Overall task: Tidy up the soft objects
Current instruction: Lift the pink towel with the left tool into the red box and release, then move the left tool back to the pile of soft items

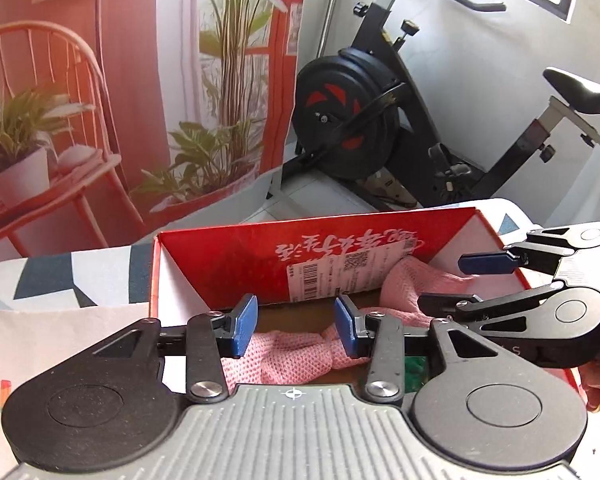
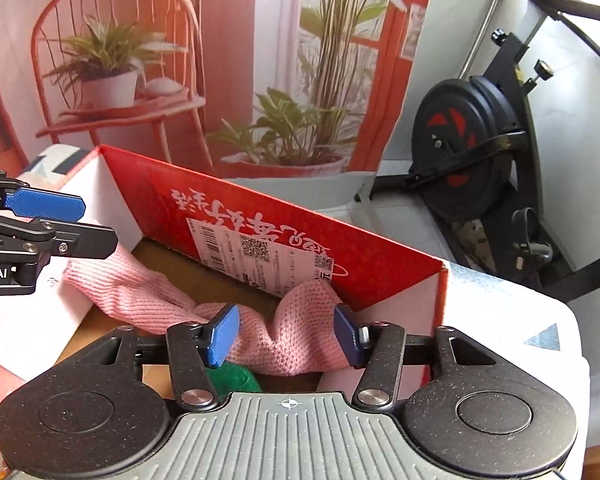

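One pink cloth [image 2: 296, 344], one green item [image 2: 230, 378], one red box [image 2: 380, 268].

Backdrop: printed wall poster [image 2: 148, 80] showing a red spindle chair, white pots and green plants.
Exercise equipment: black stationary bike [image 1: 364, 120] with red-marked flywheel, standing right of the poster.
Bike seat: black padded saddle [image 1: 580, 90], on a grey post.
Surface covering: white cloth with dark geometric patches [image 1: 60, 276].

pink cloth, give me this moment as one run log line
pink cloth: lying in red box | left gripper: open over cloth | right gripper: open over cloth | green item: under cloth
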Tool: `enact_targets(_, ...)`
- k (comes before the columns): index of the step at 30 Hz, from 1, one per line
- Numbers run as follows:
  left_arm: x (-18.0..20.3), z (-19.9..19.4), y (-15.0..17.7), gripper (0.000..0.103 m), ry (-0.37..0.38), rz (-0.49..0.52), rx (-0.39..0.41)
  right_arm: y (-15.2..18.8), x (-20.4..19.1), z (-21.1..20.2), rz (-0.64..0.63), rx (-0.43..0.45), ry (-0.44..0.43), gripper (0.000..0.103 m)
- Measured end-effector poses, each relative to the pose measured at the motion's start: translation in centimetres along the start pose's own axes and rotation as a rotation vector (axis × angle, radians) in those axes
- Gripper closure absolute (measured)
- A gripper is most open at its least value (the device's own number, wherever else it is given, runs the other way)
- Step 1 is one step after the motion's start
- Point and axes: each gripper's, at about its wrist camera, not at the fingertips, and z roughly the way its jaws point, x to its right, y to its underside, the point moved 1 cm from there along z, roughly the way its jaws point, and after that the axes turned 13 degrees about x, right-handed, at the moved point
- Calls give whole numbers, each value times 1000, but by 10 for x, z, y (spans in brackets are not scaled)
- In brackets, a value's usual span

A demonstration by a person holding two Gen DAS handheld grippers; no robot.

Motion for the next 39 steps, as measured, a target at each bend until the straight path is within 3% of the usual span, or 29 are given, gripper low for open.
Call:
enact_targets(15,17,-109,22,58,-14,-1,67,21,-22,-111,-6,99,-19,49)
enact_targets(24,39,-150,51,58,3,18,65,44,-41,-160,-23,121,-29,49)
enact_targets(34,49,-192,104,58,35,-9,45,93,-57,-201,17,118,-67,49)
enact_targets(39,44,-221,138,58,10,-37,48,131,-64,-225,34,155,-74,49)
